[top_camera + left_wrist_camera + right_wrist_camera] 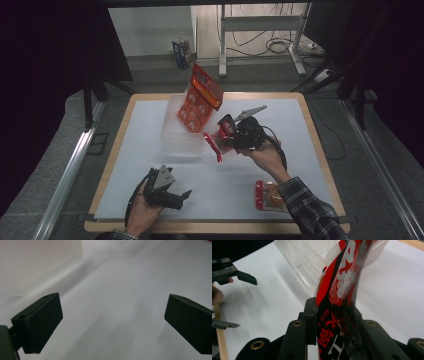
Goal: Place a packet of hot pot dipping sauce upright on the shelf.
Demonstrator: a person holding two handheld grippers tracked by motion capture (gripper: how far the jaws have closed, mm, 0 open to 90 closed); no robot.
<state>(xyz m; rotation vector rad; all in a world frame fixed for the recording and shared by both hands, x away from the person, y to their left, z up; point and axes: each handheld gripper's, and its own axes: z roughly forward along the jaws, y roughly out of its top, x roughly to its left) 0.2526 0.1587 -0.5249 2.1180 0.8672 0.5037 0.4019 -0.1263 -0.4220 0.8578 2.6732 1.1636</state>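
My right gripper (223,136) is shut on a red, black and white snack packet (216,145), which hangs just above the white mat at the table's middle. In the right gripper view the packet (342,285) stands pinched between the jaws of that gripper (334,315). Just beyond it is a clear plastic container (309,265). From above, the container (177,131) lies left of the packet, and an orange-red pack (200,97) stands tilted at its far side. My left gripper (183,196) rests open near the front edge, with nothing between the jaws of that gripper (112,320).
Another red-edged snack packet (269,196) lies on the white mat (150,150) near the front right, beside my right sleeve. The wooden table rim (320,145) frames the mat. My left gripper (234,275) appears far left in the right gripper view.
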